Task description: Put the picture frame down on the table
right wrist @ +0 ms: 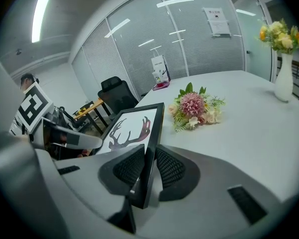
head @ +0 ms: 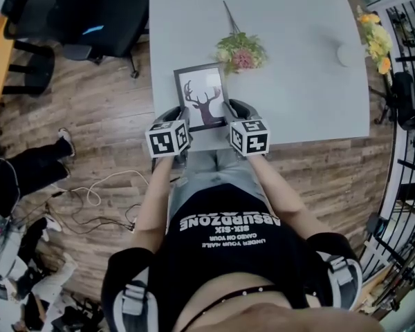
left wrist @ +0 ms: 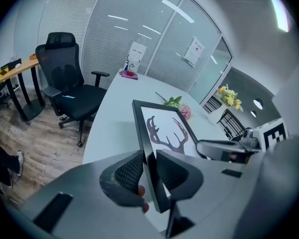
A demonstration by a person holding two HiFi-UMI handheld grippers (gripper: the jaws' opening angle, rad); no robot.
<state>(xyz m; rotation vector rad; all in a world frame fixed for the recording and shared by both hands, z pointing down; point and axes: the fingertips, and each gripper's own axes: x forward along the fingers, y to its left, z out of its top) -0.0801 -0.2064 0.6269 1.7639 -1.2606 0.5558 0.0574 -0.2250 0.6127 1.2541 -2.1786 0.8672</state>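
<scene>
Table (head: 297,81) edge = main risk: picture frame (head: 202,95) is held over the near edge, so letting go too early could tip its near end off toward the floor. Frame has a black border and a white sheet w/ dark deer-head print; prob. rigid, and a hard drop may crack it. Flowers (head: 241,50) lie just past its far end, so a push fwd could bump them. Grip: left gripper (left wrist: 149,166) pinches the left rail, right gripper (right wrist: 148,168) the right rail; uneven release would twist it.
</scene>
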